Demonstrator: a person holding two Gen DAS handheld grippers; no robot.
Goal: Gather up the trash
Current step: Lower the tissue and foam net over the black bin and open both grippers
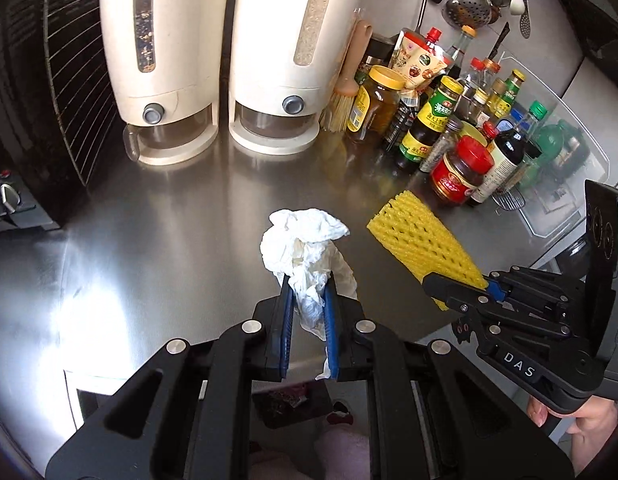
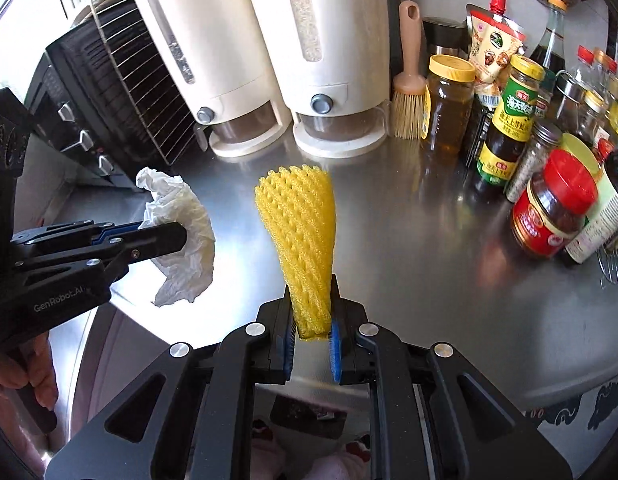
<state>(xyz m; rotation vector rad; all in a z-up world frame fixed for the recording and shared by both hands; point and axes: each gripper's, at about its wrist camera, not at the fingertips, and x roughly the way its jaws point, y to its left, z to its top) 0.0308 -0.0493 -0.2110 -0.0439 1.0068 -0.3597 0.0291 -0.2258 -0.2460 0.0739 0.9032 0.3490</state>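
My left gripper [image 1: 307, 284] is shut on a crumpled white paper tissue [image 1: 305, 240], held clear above the steel counter [image 1: 169, 220]; the tissue bulges past the blue pads and a tail hangs down behind them. My right gripper [image 2: 311, 292] is shut on a yellow foam fruit net [image 2: 299, 224], which sticks out forward from the pads. In the left wrist view the right gripper [image 1: 449, 284] shows at the right with the yellow net [image 1: 421, 244] in it. In the right wrist view the left gripper [image 2: 177, 236] shows at the left with the tissue [image 2: 181, 232].
Two cream grain dispensers [image 1: 225, 60] stand at the back of the counter, a black oven with a wire rack [image 1: 69, 80] to their left. A brush [image 2: 409, 92] and several sauce bottles and jars [image 1: 461, 128] crowd the back right. A dark bin opening [image 1: 289, 404] lies below the counter edge.
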